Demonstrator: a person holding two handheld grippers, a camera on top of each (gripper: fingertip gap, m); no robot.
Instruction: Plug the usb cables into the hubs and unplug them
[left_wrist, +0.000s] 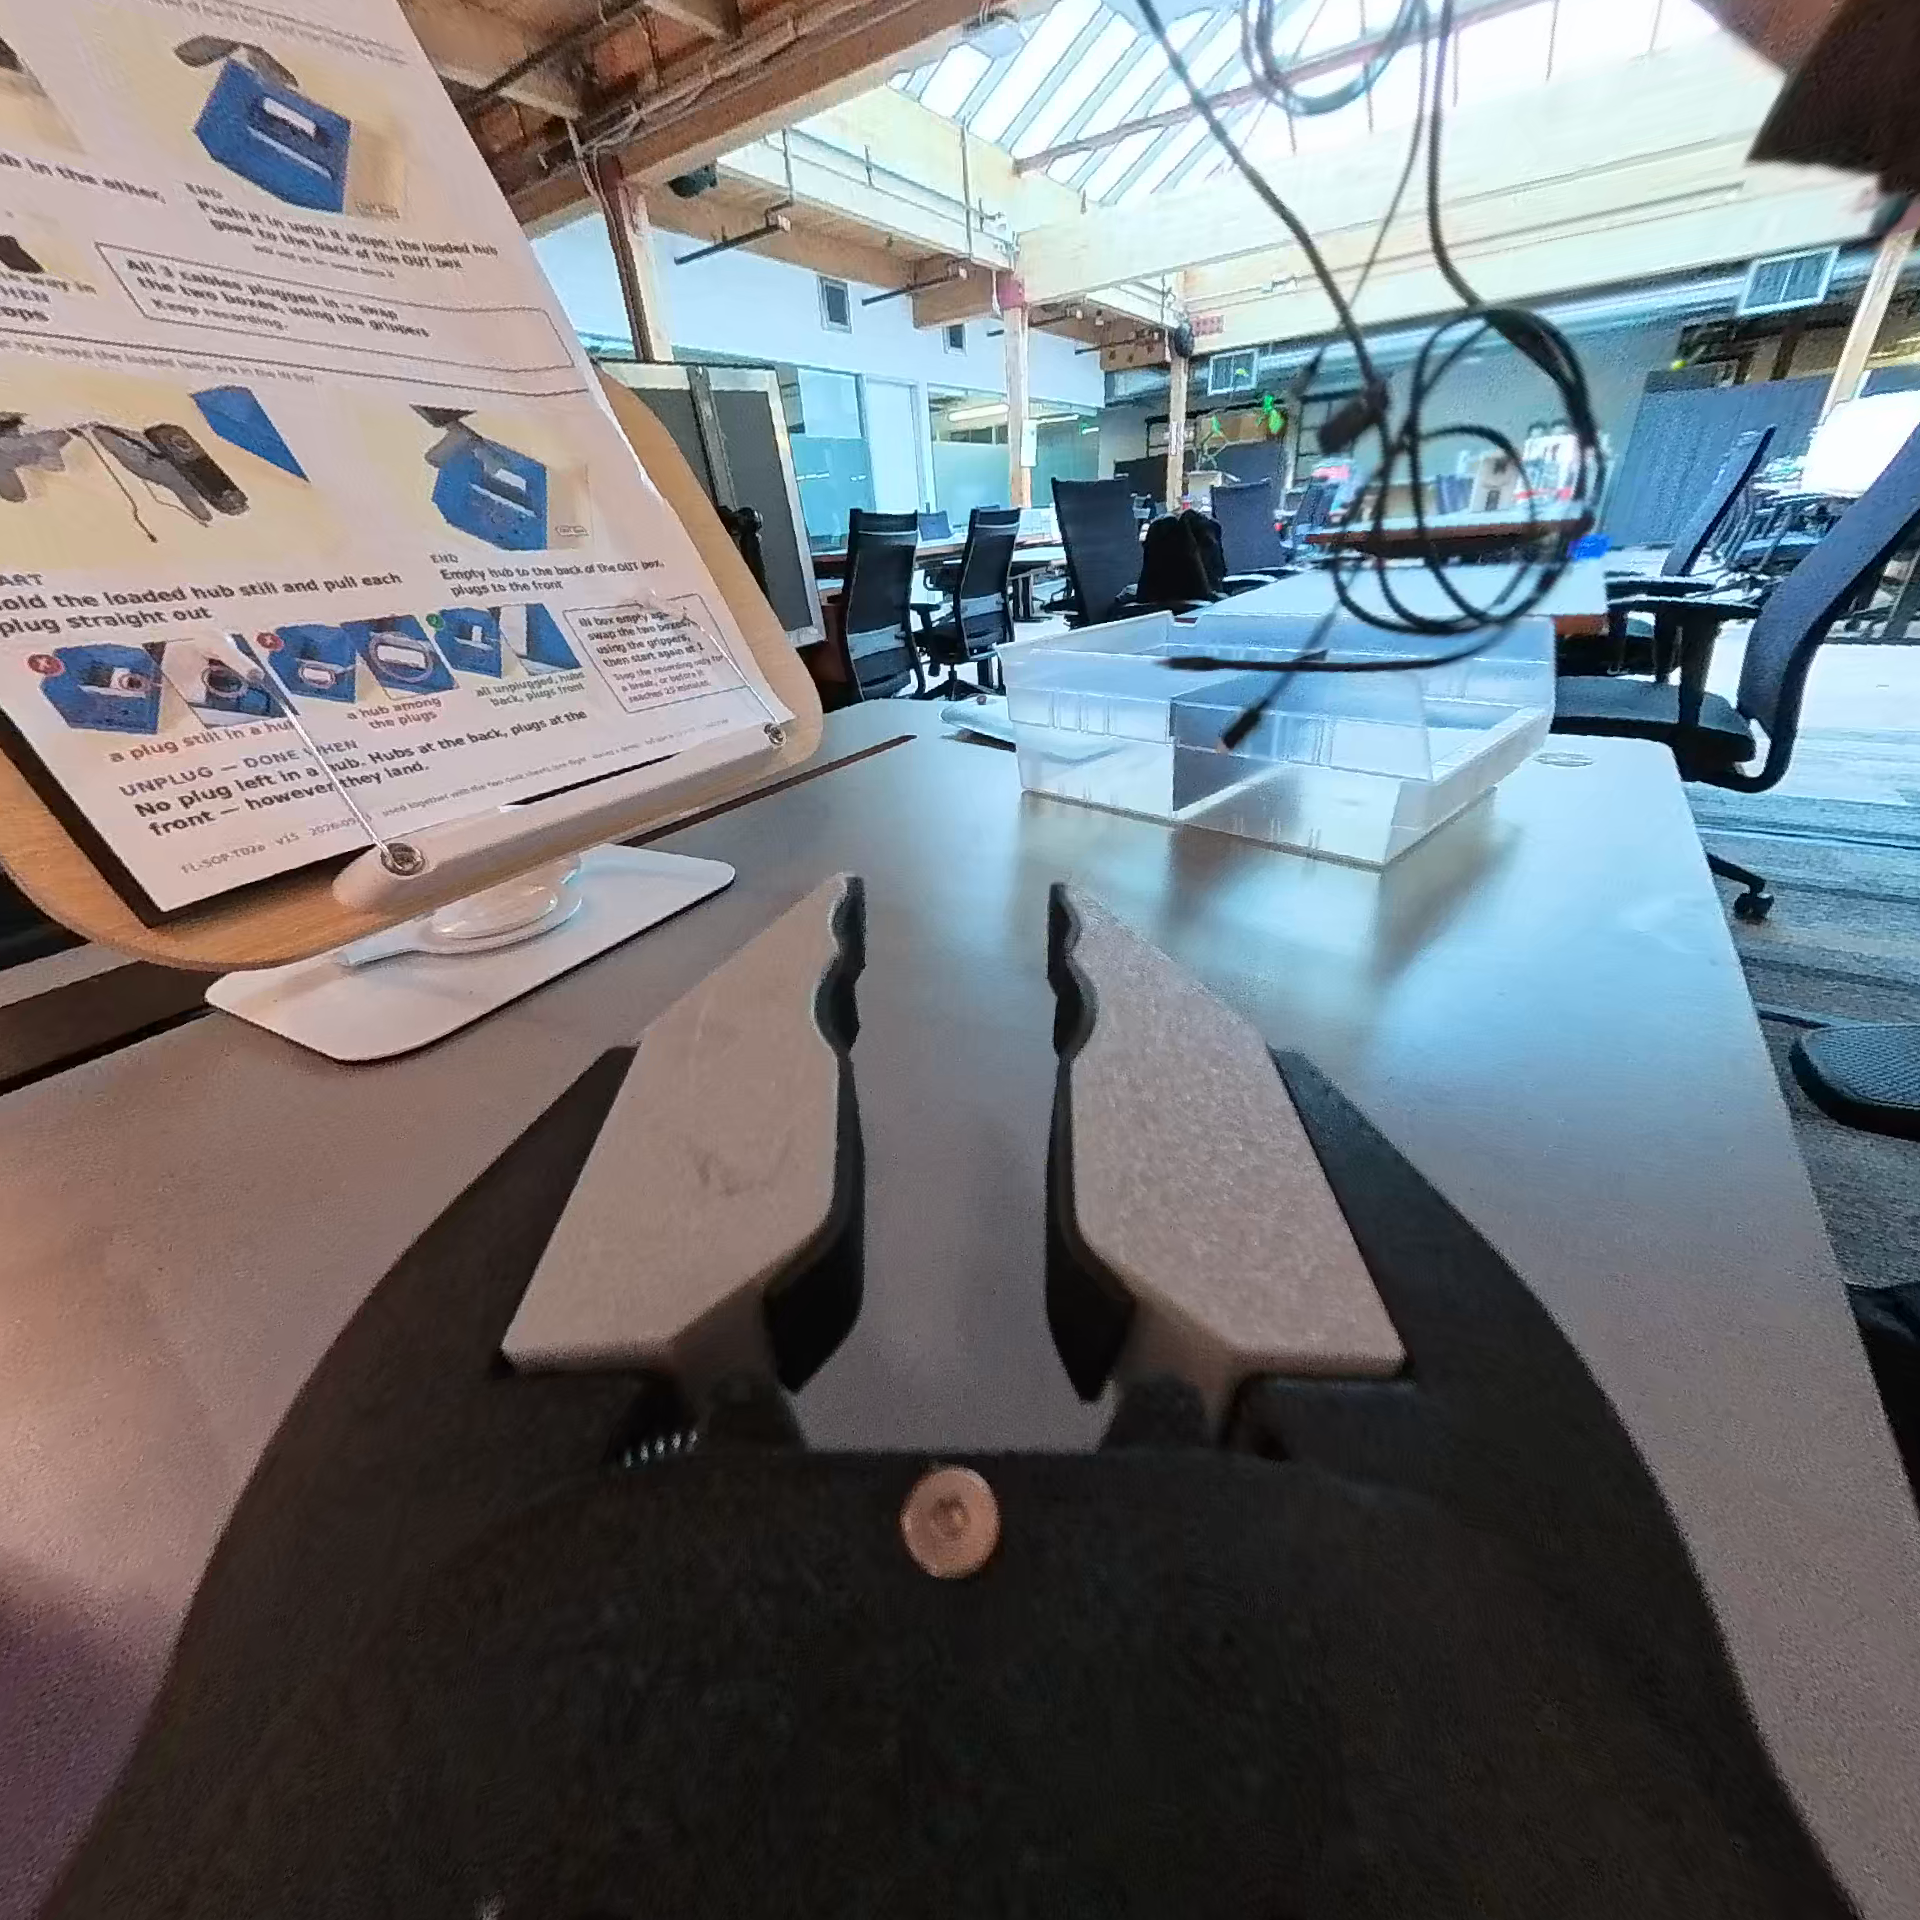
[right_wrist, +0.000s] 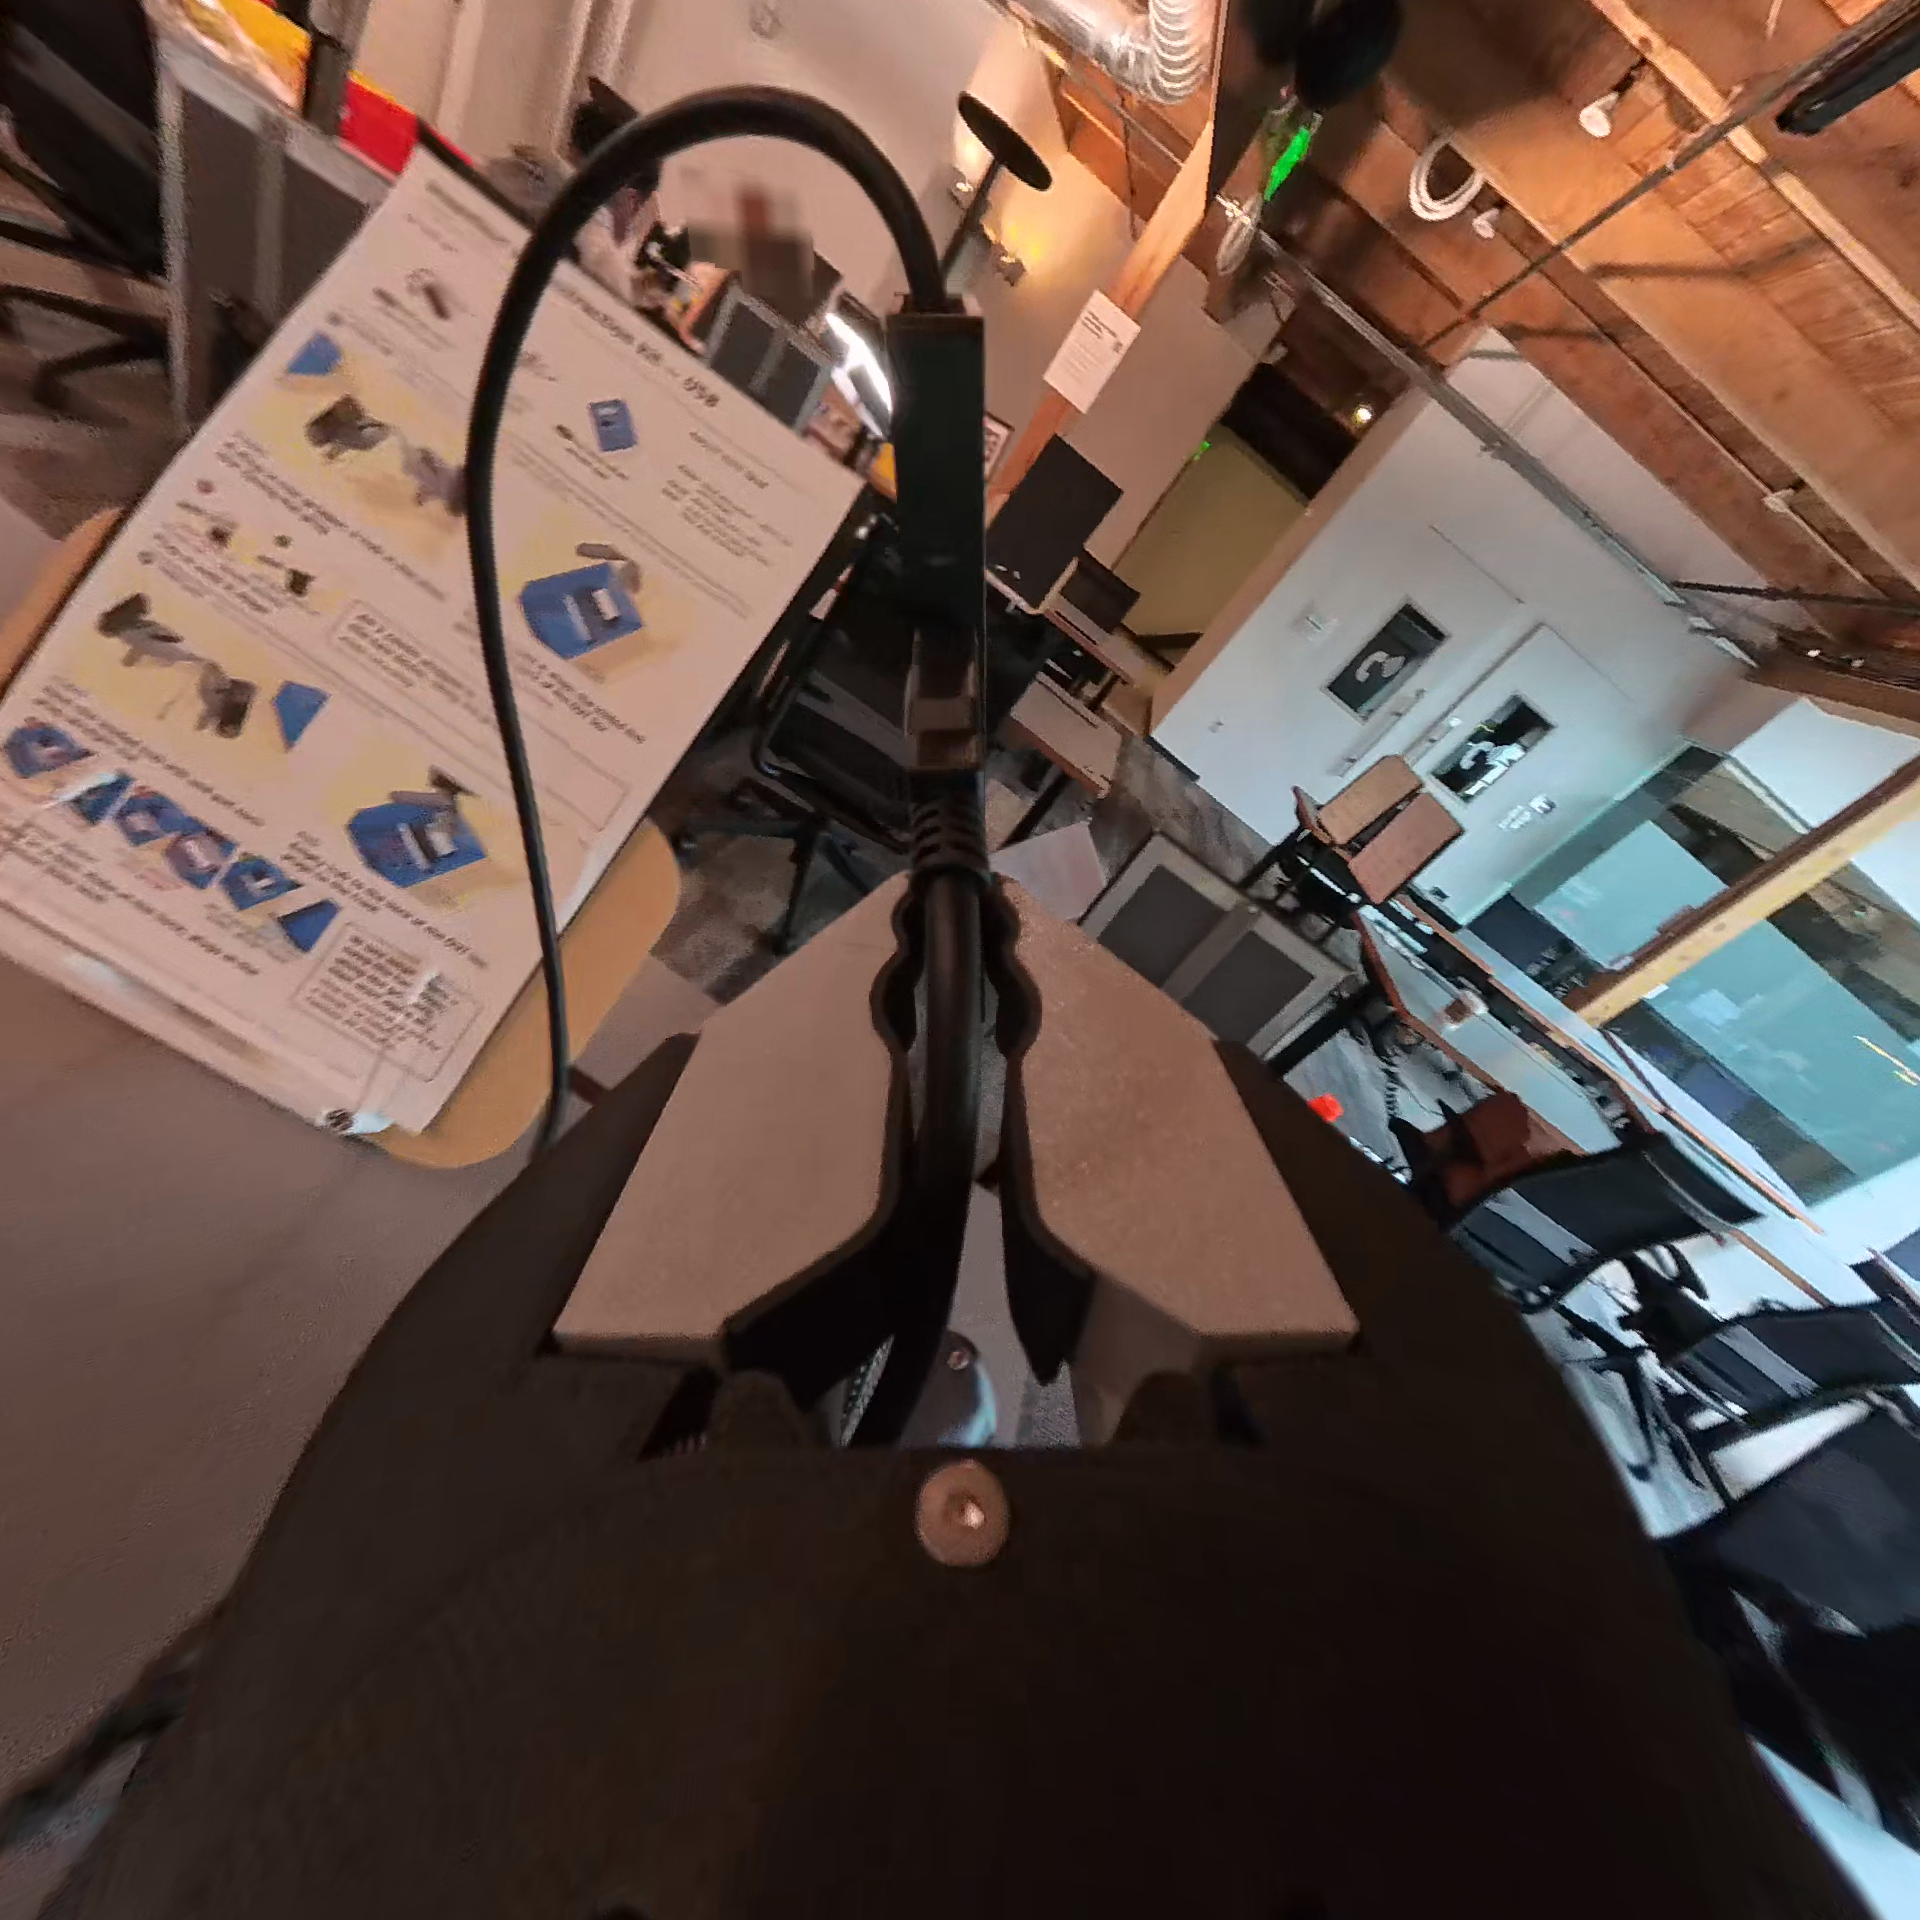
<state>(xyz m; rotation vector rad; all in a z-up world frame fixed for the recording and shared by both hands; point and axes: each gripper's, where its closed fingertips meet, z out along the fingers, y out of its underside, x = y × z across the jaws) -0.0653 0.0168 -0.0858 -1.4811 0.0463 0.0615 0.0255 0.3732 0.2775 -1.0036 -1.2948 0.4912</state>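
Note:
In the right wrist view my right gripper (right_wrist: 954, 925) is raised in the air and shut on a black USB cable (right_wrist: 951, 1039) just behind its plug (right_wrist: 943, 748). The plug sits in the end of a slim black hub (right_wrist: 935, 457), which stands up past the fingertips. The hub's own lead (right_wrist: 499, 582) loops over and hangs down on the left. In the left wrist view my left gripper (left_wrist: 954, 935) is open and empty, low over the grey table (left_wrist: 1403, 1039). A tangle of black cables (left_wrist: 1455, 468) hangs in the air above a clear plastic bin (left_wrist: 1278, 727).
A stand with a printed instruction sheet (left_wrist: 312, 468) is at the table's left, close to my left gripper; it also shows in the right wrist view (right_wrist: 343, 675). Office chairs (left_wrist: 1766, 644) stand beyond the table's right edge. Tip to tip, the grippers are about 50 cm apart.

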